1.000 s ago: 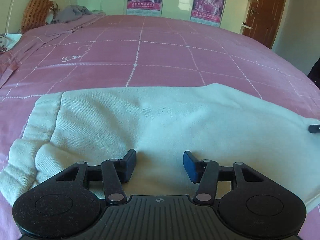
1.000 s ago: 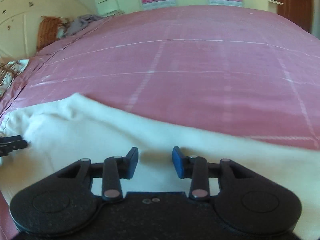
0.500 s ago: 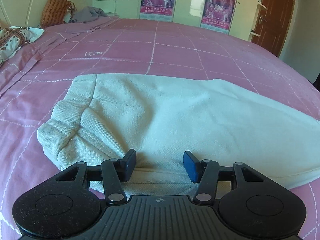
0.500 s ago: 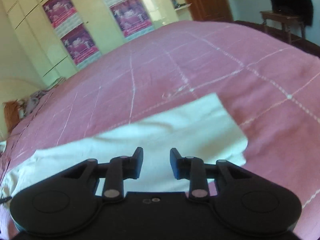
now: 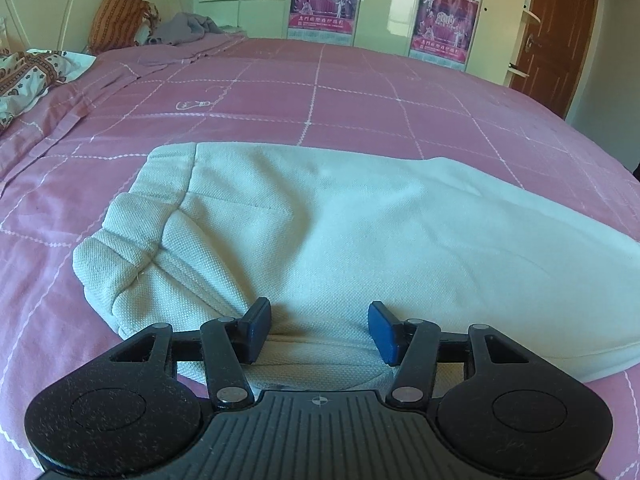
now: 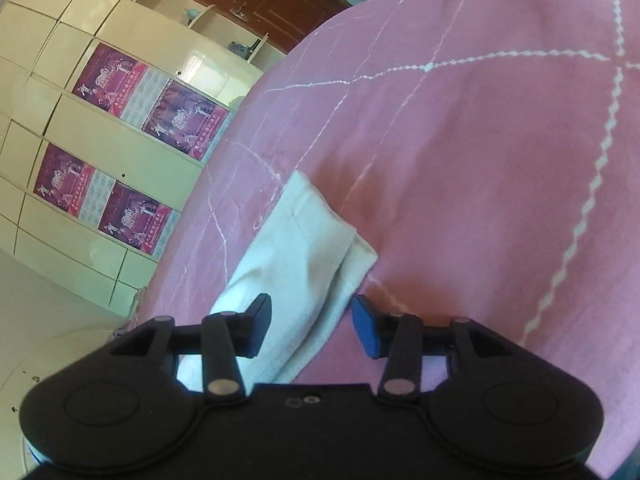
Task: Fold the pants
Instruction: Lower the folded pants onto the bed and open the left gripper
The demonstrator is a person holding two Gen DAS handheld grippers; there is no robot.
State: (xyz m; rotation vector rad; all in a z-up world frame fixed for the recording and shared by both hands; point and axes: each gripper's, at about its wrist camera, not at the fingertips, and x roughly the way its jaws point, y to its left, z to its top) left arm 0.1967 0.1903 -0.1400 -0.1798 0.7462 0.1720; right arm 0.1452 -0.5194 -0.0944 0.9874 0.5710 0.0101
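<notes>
Cream pants (image 5: 340, 232) lie folded lengthwise on the pink bedspread (image 5: 320, 96), waistband at the left, legs running off to the right. My left gripper (image 5: 318, 330) is open and empty, hovering over the near edge of the seat area. In the right wrist view, tilted steeply, the leg cuffs (image 6: 316, 240) lie stacked on the bedspread (image 6: 500, 152). My right gripper (image 6: 312, 326) is open and empty, its fingers straddling the near edge of the legs just short of the cuffs.
A pile of pillows and a grey garment (image 5: 180, 32) sit at the far left of the bed. A patterned quilt (image 5: 24, 76) lies at the left edge. Wardrobe doors with posters (image 5: 324, 0) stand behind the bed, with a brown door (image 5: 556, 28) to their right.
My left gripper has pulled back and risen, so the whole waistband shows. My right gripper has swung along the legs to the cuffs and rolled sideways. Both stayed open.
</notes>
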